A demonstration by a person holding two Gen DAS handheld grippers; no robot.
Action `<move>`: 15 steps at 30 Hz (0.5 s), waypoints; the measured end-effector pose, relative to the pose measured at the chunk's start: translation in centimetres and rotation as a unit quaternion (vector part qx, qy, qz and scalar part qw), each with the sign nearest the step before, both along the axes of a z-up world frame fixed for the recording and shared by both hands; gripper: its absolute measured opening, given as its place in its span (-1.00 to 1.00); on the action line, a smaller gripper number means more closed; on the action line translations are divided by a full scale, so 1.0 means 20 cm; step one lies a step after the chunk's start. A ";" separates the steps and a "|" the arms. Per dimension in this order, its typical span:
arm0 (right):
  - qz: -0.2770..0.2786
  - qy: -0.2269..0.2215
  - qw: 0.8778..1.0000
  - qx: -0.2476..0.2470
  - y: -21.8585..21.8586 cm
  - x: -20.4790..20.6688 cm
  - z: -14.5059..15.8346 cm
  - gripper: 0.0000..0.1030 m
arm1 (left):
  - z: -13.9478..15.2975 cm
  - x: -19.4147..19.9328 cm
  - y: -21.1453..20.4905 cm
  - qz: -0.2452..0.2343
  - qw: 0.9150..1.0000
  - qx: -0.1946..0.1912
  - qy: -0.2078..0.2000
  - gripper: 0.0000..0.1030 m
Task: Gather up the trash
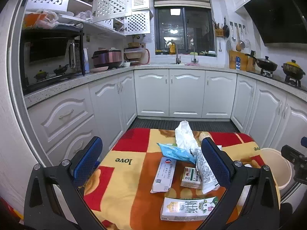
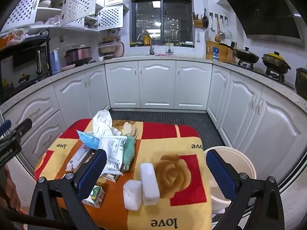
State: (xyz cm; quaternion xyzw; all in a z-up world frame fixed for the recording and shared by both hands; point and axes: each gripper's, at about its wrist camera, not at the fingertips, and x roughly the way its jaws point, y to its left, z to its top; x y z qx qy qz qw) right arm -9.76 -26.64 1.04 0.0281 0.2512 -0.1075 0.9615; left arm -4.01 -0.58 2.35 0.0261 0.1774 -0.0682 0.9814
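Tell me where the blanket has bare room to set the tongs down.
Free: the rose patch between the white foam blocks and the bucket, and the left edge by "love". Crowded: the wrapper pile at the far left.

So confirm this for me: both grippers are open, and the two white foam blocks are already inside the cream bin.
Not quite. The two white foam blocks lie on the blanket, beside the cream bin, as the right wrist view shows. Both grippers, left and right, are open.

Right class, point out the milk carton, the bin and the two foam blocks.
milk carton [image 1: 189, 209]: left wrist view, middle of its printed face.
bin [image 2: 247, 160]: right wrist view, far rim.
foam blocks [image 2: 149, 184]: right wrist view, top of the longer block.
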 end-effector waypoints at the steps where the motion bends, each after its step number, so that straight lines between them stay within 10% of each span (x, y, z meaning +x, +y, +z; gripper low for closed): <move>1: 0.002 0.000 1.000 0.003 0.00 0.00 0.00 0.99 | 0.00 0.00 0.00 0.001 1.000 0.000 0.000 0.99; 15: 0.009 -0.005 1.000 0.002 0.02 0.02 0.00 0.99 | -0.02 -0.03 -0.04 0.012 1.000 0.009 0.003 0.99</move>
